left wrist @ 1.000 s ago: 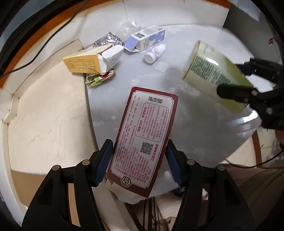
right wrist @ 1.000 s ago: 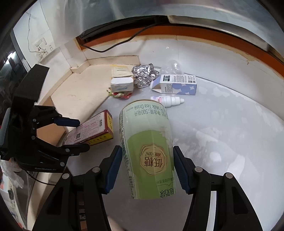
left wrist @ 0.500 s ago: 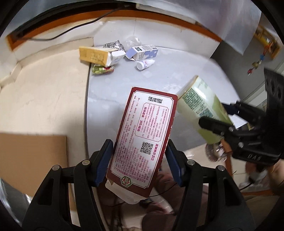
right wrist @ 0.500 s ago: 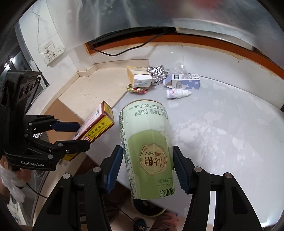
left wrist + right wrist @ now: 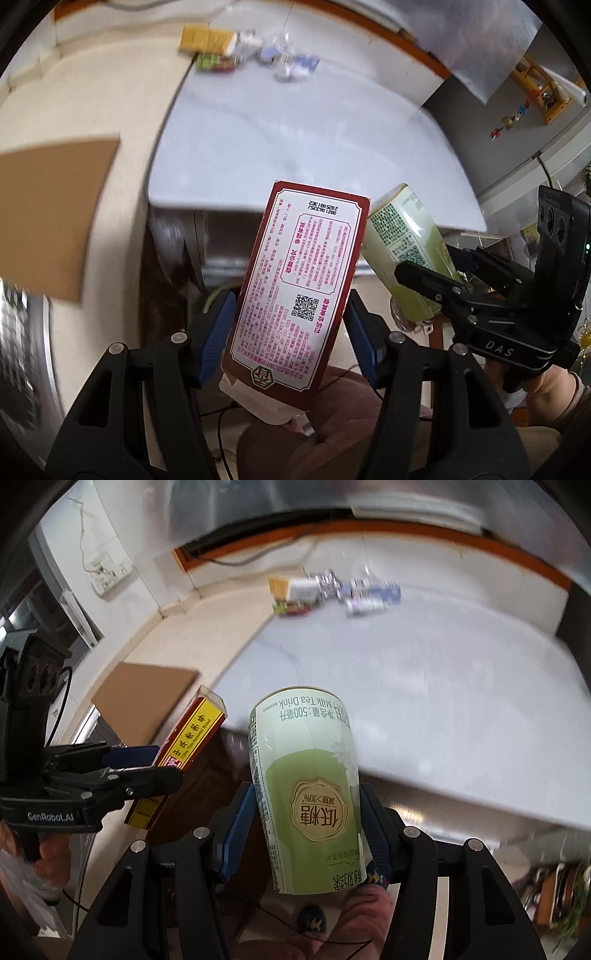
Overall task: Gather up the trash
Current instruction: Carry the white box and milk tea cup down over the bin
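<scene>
1. Maroon-bordered carton (image 5: 303,291), one, stands clamped between the blue pads of the left gripper (image 5: 290,328) at lower centre of its view.
2. One green milk-tea cup (image 5: 308,794) (label upside down) is pinched by the right gripper (image 5: 306,830), lower centre.
3. Both are held off the near edge of the grey table (image 5: 424,686).
4. Roughly six blurred scraps of litter (image 5: 332,592) sit at the table's far corner, upper centre.

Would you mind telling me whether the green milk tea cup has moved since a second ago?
Yes. The green milk tea cup, clamped in the right claw, has come back off the grey tabletop, past its near edge.
</scene>
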Demonstrator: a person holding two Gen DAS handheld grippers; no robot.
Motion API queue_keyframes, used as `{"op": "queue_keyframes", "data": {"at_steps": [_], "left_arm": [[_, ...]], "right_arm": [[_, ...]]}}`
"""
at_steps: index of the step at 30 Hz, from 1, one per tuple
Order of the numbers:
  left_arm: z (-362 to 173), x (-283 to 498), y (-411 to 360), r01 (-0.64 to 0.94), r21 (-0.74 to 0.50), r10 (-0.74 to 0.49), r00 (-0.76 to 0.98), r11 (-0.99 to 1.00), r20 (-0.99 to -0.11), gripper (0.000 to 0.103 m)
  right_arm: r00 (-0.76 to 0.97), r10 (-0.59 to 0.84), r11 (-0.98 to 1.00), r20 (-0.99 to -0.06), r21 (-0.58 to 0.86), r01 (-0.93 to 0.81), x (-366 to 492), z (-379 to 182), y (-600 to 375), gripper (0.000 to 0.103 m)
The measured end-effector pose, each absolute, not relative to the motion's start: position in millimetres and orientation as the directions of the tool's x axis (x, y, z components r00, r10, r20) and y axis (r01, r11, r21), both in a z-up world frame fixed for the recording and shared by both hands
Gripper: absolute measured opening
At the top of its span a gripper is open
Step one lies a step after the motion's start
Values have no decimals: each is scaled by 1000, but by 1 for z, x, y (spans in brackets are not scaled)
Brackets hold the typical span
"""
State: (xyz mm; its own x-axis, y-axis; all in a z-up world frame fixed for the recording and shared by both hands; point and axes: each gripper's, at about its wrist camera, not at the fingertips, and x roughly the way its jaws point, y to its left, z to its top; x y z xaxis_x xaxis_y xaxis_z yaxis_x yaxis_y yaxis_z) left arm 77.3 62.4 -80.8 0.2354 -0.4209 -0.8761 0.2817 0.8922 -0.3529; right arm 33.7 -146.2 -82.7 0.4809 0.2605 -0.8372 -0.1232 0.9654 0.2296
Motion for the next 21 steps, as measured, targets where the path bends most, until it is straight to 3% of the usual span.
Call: {"op": "queue_keyframes", "data": {"at_steps": [21], "left_arm": [[-305, 31, 18, 33, -235, -237, 65, 971, -969, 56]], "right_arm": [[204, 223, 972, -953, 201, -123, 16, -290, -150, 56]]}}
